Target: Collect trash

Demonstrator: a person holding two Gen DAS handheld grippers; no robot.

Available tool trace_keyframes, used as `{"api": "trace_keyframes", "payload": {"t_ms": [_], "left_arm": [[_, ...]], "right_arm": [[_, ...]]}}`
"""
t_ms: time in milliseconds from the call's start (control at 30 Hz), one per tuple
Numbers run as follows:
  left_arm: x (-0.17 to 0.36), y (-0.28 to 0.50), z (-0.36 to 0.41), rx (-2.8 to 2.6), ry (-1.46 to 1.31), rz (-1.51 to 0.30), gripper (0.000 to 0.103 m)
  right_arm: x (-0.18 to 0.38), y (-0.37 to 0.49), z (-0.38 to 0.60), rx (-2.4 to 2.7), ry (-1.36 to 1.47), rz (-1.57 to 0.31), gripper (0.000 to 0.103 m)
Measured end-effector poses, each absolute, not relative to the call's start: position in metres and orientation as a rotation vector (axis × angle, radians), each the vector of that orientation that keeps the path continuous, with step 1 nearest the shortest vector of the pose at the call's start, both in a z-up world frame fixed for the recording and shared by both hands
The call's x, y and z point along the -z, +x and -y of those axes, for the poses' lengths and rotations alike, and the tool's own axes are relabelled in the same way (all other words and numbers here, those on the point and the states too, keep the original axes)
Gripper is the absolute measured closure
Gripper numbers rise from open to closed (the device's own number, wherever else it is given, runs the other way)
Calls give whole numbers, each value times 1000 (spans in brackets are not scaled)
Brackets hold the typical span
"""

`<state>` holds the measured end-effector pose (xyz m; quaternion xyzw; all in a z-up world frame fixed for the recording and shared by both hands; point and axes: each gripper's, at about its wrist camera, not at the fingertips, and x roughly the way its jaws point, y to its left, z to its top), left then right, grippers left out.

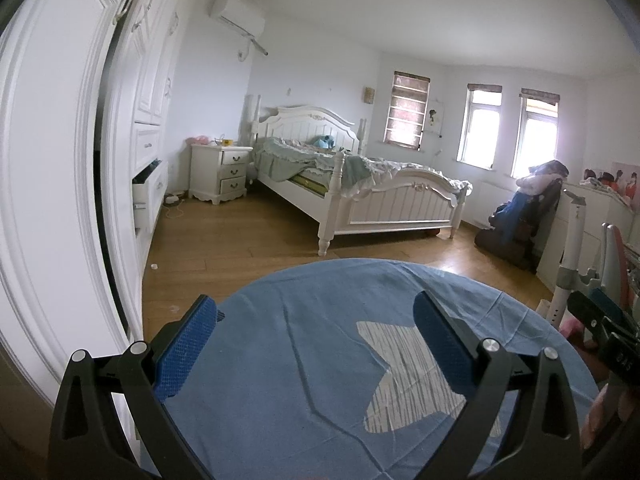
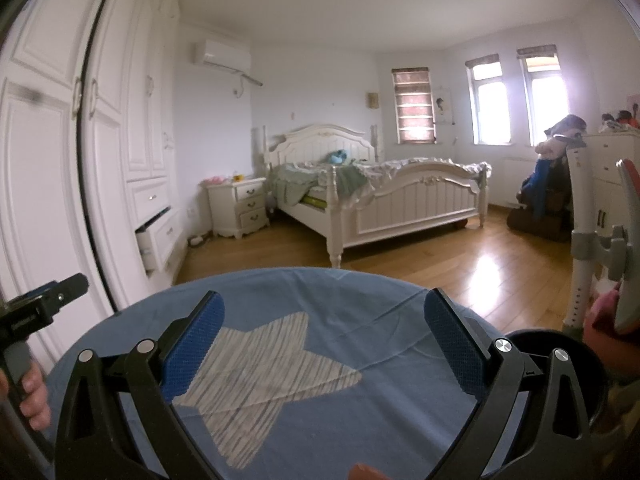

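My left gripper (image 1: 314, 304) is open, its blue pads spread wide above a blue bedsheet (image 1: 304, 412) with a striped white star (image 1: 404, 380). Nothing lies between the fingers. My right gripper (image 2: 324, 300) is open in the same way over the same sheet (image 2: 360, 308). A small white scrap (image 1: 154, 267) lies on the wooden floor near the wardrobe base, well ahead of the left gripper. A dark round bin rim (image 2: 536, 336) shows just right of the right gripper. A hand (image 2: 34, 396) holds the left gripper's handle at the left edge of the right wrist view.
A white wardrobe (image 1: 48, 184) runs along the left, with one low drawer (image 1: 146, 194) pulled open. Ahead stand a white bed (image 1: 384, 196) and a nightstand (image 1: 220, 172). A chair piled with clothes (image 1: 528, 204) and a white desk leg (image 2: 580, 256) are on the right.
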<state>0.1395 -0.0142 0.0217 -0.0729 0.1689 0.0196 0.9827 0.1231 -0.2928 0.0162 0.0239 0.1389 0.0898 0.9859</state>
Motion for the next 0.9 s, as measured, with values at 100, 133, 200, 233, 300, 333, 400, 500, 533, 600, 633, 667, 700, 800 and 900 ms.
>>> {"api": "trace_keyframes", "payload": {"t_ms": [100,133,200,233,300,333,400,500,533,600,633,667,700,800,900], "left_arm": [[-22,139,15,-40,-148,-341,5],[-22,138,16,-40,-148,-341,5],[-22,138,16,-39,-148,-342,5],[-22,138,16,-41,-148,-341,5],[-22,138,16,-41,-149,-341,5],[-22,138,16,-40,-149,-341,5],[-22,137,16,-41,-149,-341,5],[-21,137,16,-40,-150,-342,5],[-21,137,16,-40,-150,-342,5],[-21,137,16,-40,-150,-342,5],[-22,136,17,-40,-150,-342,5],[-21,137,17,-40,-149,-342,5],[-21,137,17,-40,-149,-342,5],[-21,136,17,-40,-150,-343,5],[-21,135,20,-40,-150,-346,5]], "right_arm": [[-16,123,293,-182,47,-280,5],[-16,123,293,-182,48,-280,5],[-16,123,293,-180,48,-280,5],[-16,123,293,-180,48,-279,5],[-16,123,293,-181,48,-279,5],[-16,123,293,-181,47,-280,5],[-16,123,293,-180,48,-278,5],[-16,123,293,-180,48,-279,5],[-16,123,294,-180,48,-278,5],[-16,123,294,-181,47,-278,5],[-16,123,294,-180,47,-278,5],[-16,123,294,-181,47,-279,5],[-16,123,295,-181,47,-279,5],[-16,123,295,-179,47,-279,5],[-15,123,295,-180,47,-279,5]]}}
